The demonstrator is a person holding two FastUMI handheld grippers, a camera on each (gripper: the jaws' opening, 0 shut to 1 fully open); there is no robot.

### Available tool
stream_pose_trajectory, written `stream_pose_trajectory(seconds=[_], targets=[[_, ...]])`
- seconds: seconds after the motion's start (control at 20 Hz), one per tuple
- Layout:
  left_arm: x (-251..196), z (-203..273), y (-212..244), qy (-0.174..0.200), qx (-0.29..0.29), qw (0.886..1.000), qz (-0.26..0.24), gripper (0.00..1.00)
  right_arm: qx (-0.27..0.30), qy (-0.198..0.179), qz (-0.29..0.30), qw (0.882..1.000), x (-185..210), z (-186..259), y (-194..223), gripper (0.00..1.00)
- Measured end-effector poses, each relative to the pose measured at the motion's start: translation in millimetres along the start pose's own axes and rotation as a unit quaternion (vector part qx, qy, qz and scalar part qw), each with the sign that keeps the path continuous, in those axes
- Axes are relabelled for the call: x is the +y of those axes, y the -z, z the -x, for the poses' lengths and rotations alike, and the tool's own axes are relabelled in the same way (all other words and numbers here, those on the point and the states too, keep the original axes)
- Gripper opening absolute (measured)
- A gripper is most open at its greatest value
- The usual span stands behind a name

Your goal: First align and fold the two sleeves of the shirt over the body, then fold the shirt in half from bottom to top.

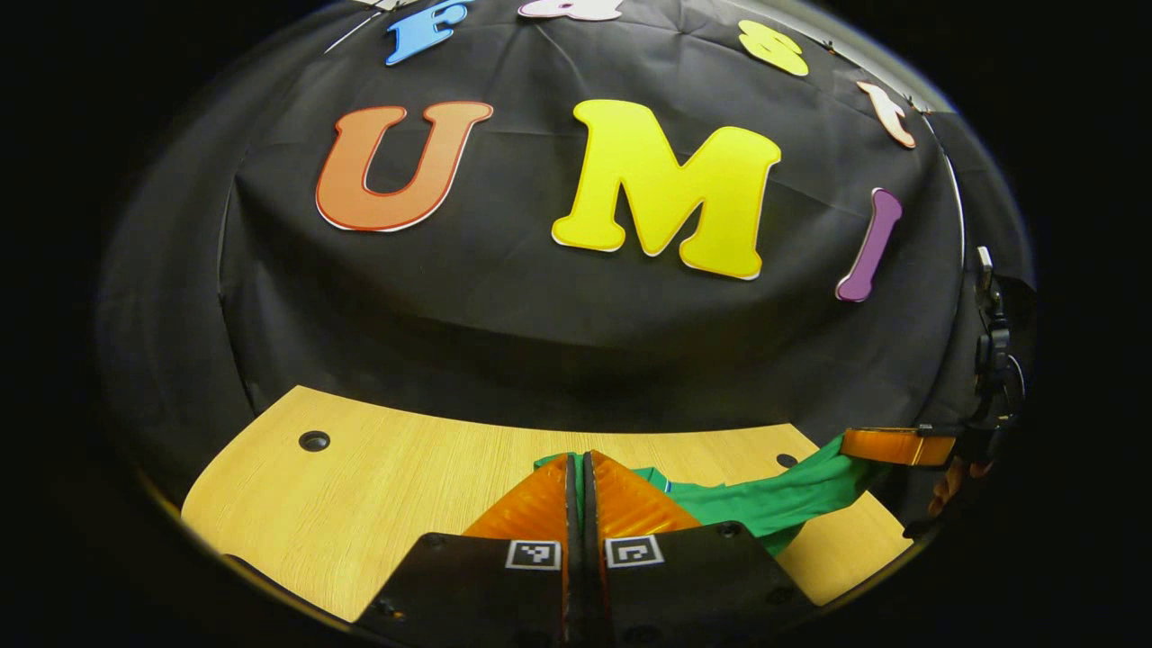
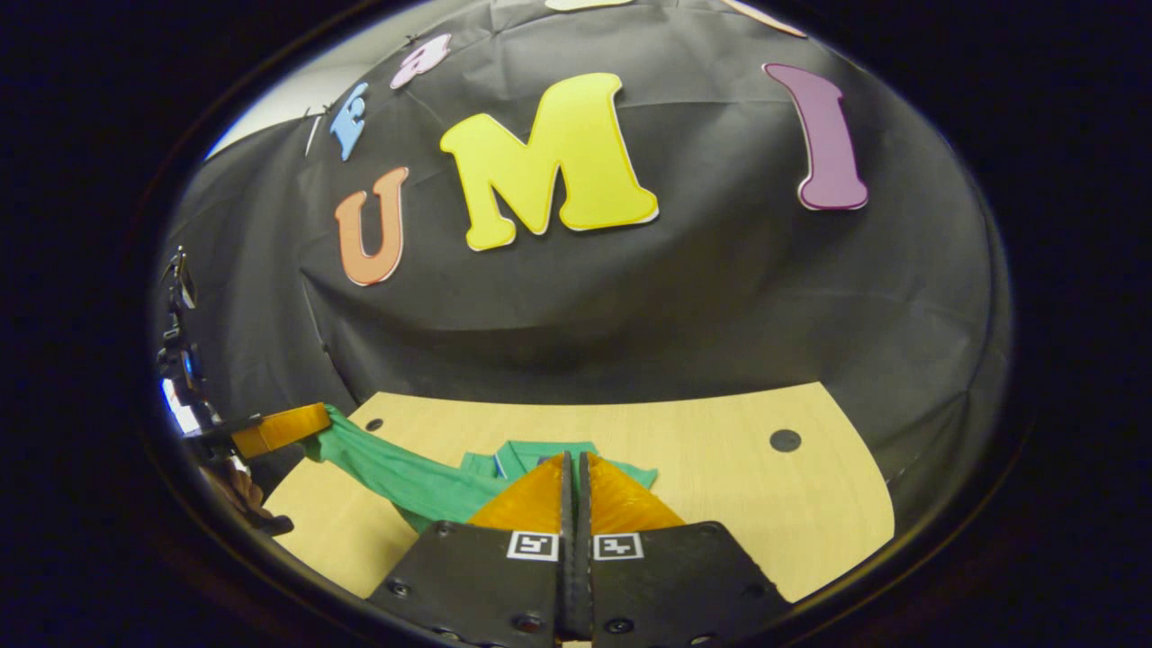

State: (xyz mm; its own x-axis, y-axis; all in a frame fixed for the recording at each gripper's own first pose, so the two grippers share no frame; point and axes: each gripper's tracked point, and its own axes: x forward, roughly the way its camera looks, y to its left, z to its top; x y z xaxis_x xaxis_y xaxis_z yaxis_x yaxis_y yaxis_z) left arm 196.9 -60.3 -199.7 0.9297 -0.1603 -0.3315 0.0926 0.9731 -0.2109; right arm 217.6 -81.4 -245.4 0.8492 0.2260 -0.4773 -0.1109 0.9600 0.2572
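Left gripper view: left gripper (image 1: 577, 477) had its fingers pressed together on the green fabric shirt (image 1: 774, 504), which stretched across the pale wooden table (image 1: 387, 477) to the right gripper (image 1: 895, 445) at the frame's edge; that grip was hard to make out.

Right gripper view: right gripper's fingers nearly met; cloth between them could not be confirmed. Shirt was partly hidden behind them.

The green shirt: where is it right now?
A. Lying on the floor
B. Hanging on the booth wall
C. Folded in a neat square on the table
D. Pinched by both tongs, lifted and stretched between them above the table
D: the green shirt stretches from the left tongs to the right tongs, sagging above the wooden table.
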Motion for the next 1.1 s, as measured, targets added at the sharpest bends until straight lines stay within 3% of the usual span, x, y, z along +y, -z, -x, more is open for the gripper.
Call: stream_pose_trajectory(seconds=[0.5, 0.85, 1.1], targets=[[26, -91, 0, -0.01, 0.002, 1.0, 0.01, 0.06, 0.008, -0.001, 0.002, 1.0, -25, -95, -18, 0.0], [36, -144, 55, -0.014, 0.042, 0.999, 0.002, 0.06, 0.037, -0.003, 0.01, 0.999, -41, -151, 15, 0.0], [54, -165, 85, -0.056, 0.064, 0.996, -0.023, 0.07, 0.051, 0.001, 0.019, 0.999, -48, -177, 37, 0.0]])
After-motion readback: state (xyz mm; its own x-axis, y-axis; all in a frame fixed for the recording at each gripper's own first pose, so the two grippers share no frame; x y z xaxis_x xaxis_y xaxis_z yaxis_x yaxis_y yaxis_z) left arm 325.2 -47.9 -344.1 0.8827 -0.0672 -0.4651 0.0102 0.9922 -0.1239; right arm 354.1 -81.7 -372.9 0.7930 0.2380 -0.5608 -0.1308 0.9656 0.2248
